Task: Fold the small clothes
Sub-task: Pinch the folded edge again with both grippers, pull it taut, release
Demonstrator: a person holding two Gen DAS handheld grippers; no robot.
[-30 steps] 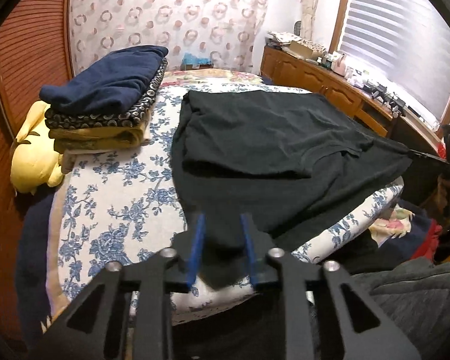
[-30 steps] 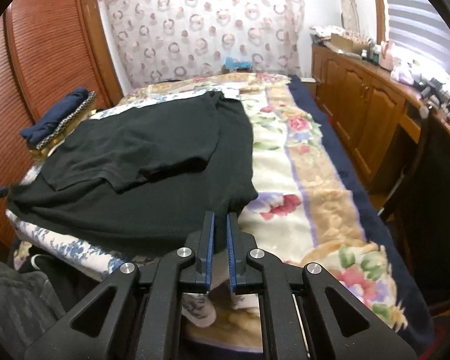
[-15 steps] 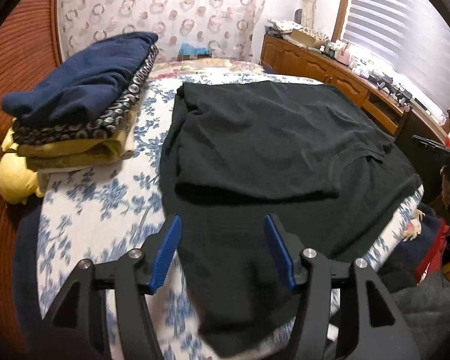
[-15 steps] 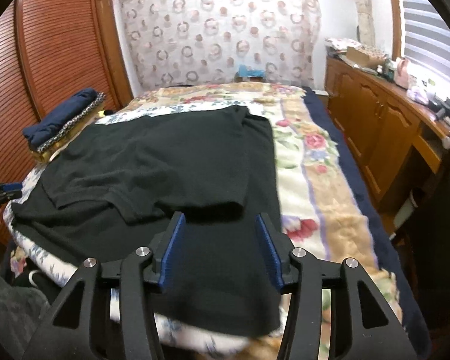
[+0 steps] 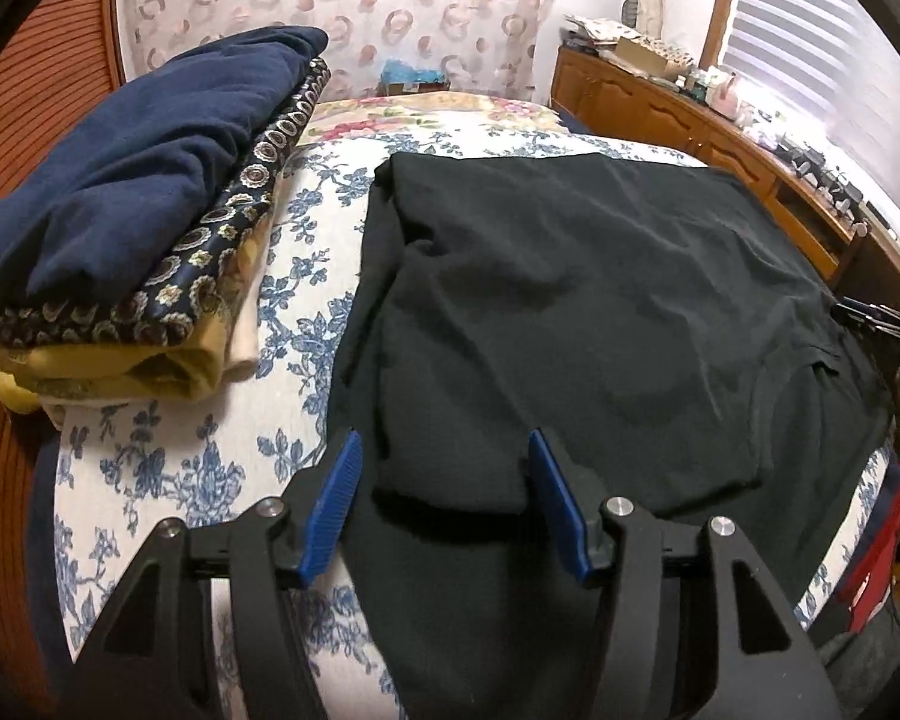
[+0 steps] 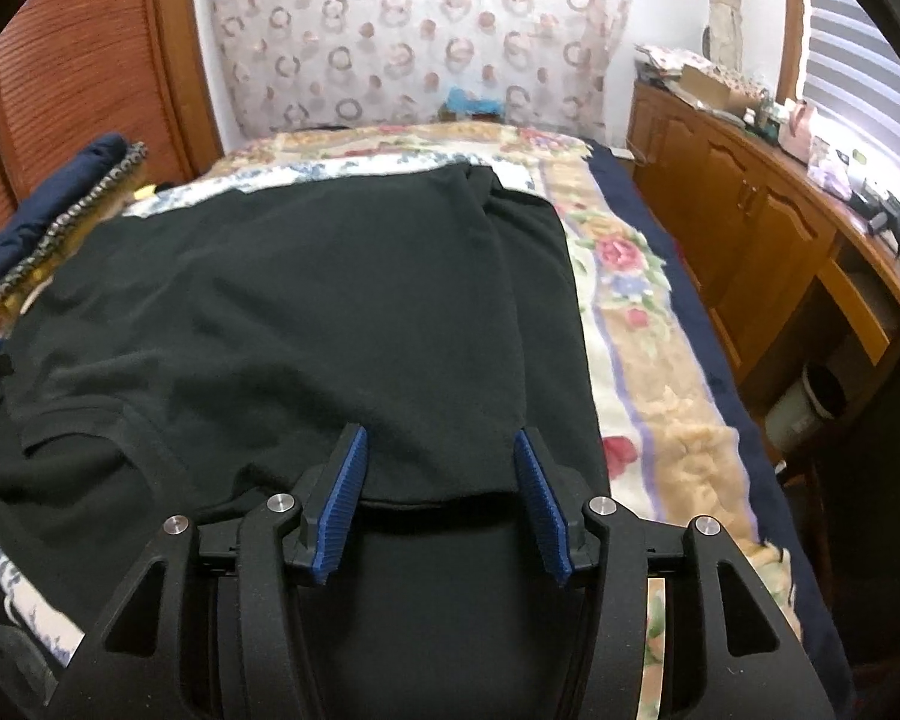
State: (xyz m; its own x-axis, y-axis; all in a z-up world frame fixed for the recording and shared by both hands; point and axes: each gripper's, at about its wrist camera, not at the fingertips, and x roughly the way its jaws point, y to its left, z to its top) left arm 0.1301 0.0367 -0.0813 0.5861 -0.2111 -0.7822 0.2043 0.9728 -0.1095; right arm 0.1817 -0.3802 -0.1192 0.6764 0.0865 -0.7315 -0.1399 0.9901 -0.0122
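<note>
A black shirt (image 5: 570, 312) lies spread on the bed with its upper part folded down over itself; it also shows in the right wrist view (image 6: 306, 312). My left gripper (image 5: 444, 450) is open and empty, its blue fingers (image 5: 336, 498) on either side of the folded layer's left corner. My right gripper (image 6: 438, 444) is open and empty, its blue fingers (image 6: 540, 510) straddling the folded layer's right corner. The fold's near edge runs just in front of both grippers.
A stack of folded clothes (image 5: 138, 252), navy on top, sits on the bed's left side by the wooden wardrobe (image 6: 90, 72). A wooden dresser (image 6: 750, 210) with clutter lines the right wall. A bin (image 6: 810, 408) stands on the floor beside the floral blanket (image 6: 648, 360).
Both grippers were shut on the shirt's near edge, then opened, let it go and moved forward over the shirt toward the fold's corners.
</note>
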